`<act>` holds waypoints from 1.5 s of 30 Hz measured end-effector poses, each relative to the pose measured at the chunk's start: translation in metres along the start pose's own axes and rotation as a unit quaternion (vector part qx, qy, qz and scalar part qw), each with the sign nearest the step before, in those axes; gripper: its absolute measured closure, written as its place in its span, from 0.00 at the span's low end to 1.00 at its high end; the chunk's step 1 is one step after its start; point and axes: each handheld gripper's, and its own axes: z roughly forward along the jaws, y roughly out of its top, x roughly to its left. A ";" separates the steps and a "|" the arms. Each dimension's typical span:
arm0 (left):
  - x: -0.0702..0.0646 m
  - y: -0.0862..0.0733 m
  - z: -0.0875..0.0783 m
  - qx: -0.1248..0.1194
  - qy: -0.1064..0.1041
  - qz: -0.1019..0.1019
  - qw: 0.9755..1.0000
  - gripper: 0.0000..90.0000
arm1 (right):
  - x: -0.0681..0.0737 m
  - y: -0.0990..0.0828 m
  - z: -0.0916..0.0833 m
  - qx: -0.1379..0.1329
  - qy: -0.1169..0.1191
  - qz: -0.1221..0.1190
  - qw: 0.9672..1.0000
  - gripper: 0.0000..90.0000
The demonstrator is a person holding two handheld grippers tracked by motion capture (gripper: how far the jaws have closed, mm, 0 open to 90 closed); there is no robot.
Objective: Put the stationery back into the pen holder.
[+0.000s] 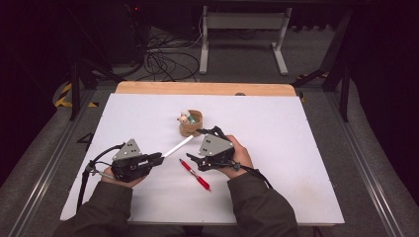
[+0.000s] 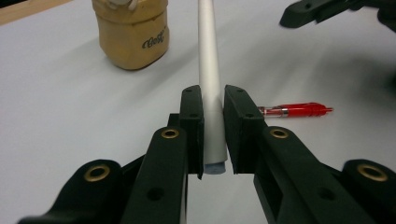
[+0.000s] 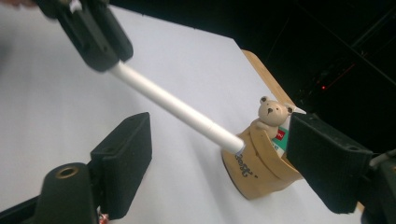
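Right now your left hand-held gripper is pinching one end of a long white plastic pen, its pads pressed tight on the barrel. The pen hangs in the air above the white bench, pointing up and away toward a small tan wooden pen holder with a little bear figure on its rim. That holder stands near the middle of the bench, toward the far edge.

Your right hand-held gripper is spread, nothing between its pads. It hovers just beside the holder, one jaw on each side of the pen's far tip in the right gripper view.

Risks, as I judge them: you grip the pen only at its tail, so the long free end could swing or pivot in the pads and miss the opening. If the tip strikes the rim or the bear, the light holder may tip or slide. The right gripper sits close enough to knock the holder itself.

A red clicker pen lies on the bench between your hands, toward the near edge; a low sleeve could roll it off.
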 end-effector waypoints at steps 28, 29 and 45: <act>-0.010 0.008 0.003 0.005 -0.023 -0.005 1.000 0.87 | 0.043 0.002 0.023 0.083 -0.087 -0.298 0.947 0.54; -0.010 0.008 0.003 0.005 -0.022 -0.005 1.000 0.87 | 0.046 0.002 0.024 0.080 -0.104 -0.303 0.944 0.56; -0.010 0.007 0.005 0.011 -0.025 -0.008 1.000 0.87 | 0.070 -0.002 0.039 0.102 -0.146 -0.400 0.899 0.77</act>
